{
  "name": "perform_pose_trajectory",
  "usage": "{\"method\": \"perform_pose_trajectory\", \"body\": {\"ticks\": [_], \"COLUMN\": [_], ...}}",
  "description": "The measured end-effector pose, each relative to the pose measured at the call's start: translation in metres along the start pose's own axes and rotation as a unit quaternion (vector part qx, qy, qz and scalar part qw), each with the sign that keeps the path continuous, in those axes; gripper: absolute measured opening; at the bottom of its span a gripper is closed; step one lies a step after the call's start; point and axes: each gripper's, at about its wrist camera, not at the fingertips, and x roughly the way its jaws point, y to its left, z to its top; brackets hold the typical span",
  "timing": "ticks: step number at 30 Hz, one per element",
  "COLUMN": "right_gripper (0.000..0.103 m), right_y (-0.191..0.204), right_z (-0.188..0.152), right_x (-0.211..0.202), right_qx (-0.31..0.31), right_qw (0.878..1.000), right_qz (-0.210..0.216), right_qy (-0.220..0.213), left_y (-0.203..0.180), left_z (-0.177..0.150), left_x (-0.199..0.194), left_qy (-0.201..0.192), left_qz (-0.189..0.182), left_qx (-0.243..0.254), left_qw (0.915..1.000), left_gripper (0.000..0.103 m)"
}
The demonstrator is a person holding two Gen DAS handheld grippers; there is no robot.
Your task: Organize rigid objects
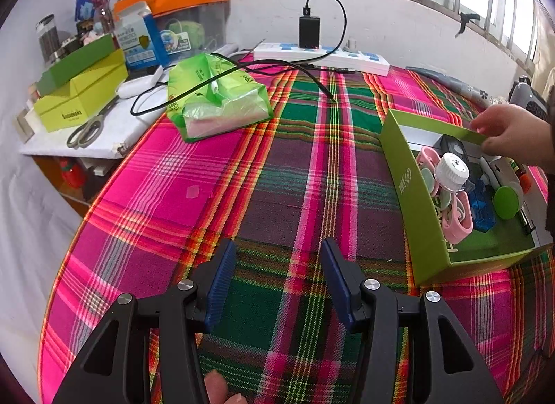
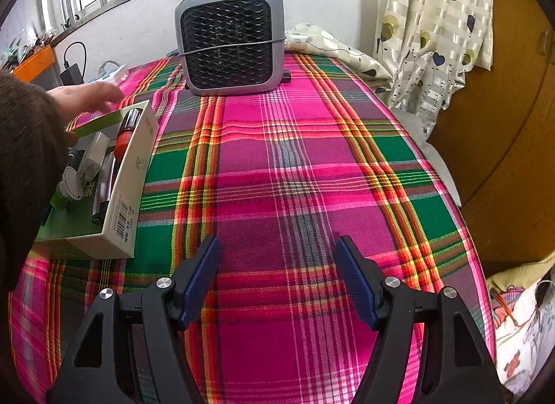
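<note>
A green open box point(image 1: 412, 195) sits on the plaid tablecloth at the right of the left wrist view. It holds several small items: a white-capped bottle point(image 1: 451, 168), pink clips point(image 1: 458, 220), a blue case point(image 1: 482, 206) and a green round lid point(image 1: 506, 202). A bare hand point(image 1: 510, 129) grips the box's far wall. The box also shows in the right wrist view point(image 2: 135, 175) at the left, with an orange-capped tube point(image 2: 125, 133) inside. My left gripper point(image 1: 277, 251) is open and empty over bare cloth. My right gripper point(image 2: 277, 247) is open and empty over bare cloth.
A green tissue pack point(image 1: 215, 98), a white power strip point(image 1: 322, 57) with a black charger and cable, and scissors point(image 1: 86, 129) lie at the back left. Yellow-green boxes point(image 1: 79, 95) stand on a side shelf. A grey heater point(image 2: 229, 39) stands at the table's far end.
</note>
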Motion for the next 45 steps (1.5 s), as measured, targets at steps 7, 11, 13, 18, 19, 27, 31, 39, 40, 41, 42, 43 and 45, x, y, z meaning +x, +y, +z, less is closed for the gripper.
{"method": "perform_pose_trajectory", "body": {"ticks": [7,11,13,18,19,27,31,39,40,41,42,43,45], "right_gripper": [0.069,0.069,0.069,0.069,0.069,0.069,0.069,0.069,0.069,0.069,0.069,0.069,0.069], "right_y": [0.0,0.0,0.0,0.0,0.0,0.0,0.0,0.0,0.0,0.001,0.0,0.001,0.0], "right_z": [0.0,0.0,0.0,0.0,0.0,0.0,0.0,0.0,0.0,0.0,0.0,0.0,0.0], "right_x": [0.0,0.0,0.0,0.0,0.0,0.0,0.0,0.0,0.0,0.0,0.0,0.0,0.0], "right_qx": [0.0,0.0,0.0,0.0,0.0,0.001,0.001,0.001,0.001,0.001,0.001,0.001,0.001], "right_qw": [1.0,1.0,1.0,1.0,1.0,1.0,1.0,1.0,1.0,1.0,1.0,1.0,1.0], "right_qz": [0.0,0.0,0.0,0.0,0.0,0.0,0.0,0.0,0.0,0.001,0.0,0.0,0.0], "right_qy": [0.0,0.0,0.0,0.0,0.0,0.001,0.001,0.001,0.001,0.001,0.001,0.001,0.001], "left_y": [-0.001,-0.001,-0.001,0.001,0.0,0.01,0.012,0.014,0.014,0.014,0.013,0.014,0.013], "left_z": [0.0,0.0,0.0,0.0,0.0,0.002,0.002,0.002,0.002,0.002,0.002,0.002,0.002], "left_x": [0.0,0.0,0.0,0.0,0.0,0.002,0.001,0.001,0.001,0.001,0.001,0.001,0.001], "left_qy": [0.0,0.0,0.0,0.0,0.0,0.0,0.0,0.001,0.001,0.001,0.001,0.001,0.001], "left_qz": [0.0,0.0,0.0,-0.003,-0.004,0.007,0.016,0.024,0.023,0.025,0.026,0.026,0.026], "left_qx": [0.0,-0.001,-0.001,-0.003,-0.003,-0.03,-0.035,-0.038,-0.038,-0.037,-0.036,-0.036,-0.036], "left_qw": [1.0,1.0,1.0,1.0,1.0,0.9995,0.9993,0.999,0.999,0.999,0.999,0.999,0.999], "left_gripper": [0.05,0.05,0.05,0.05,0.05,0.05,0.05,0.05,0.05,0.05,0.05,0.05,0.05]}}
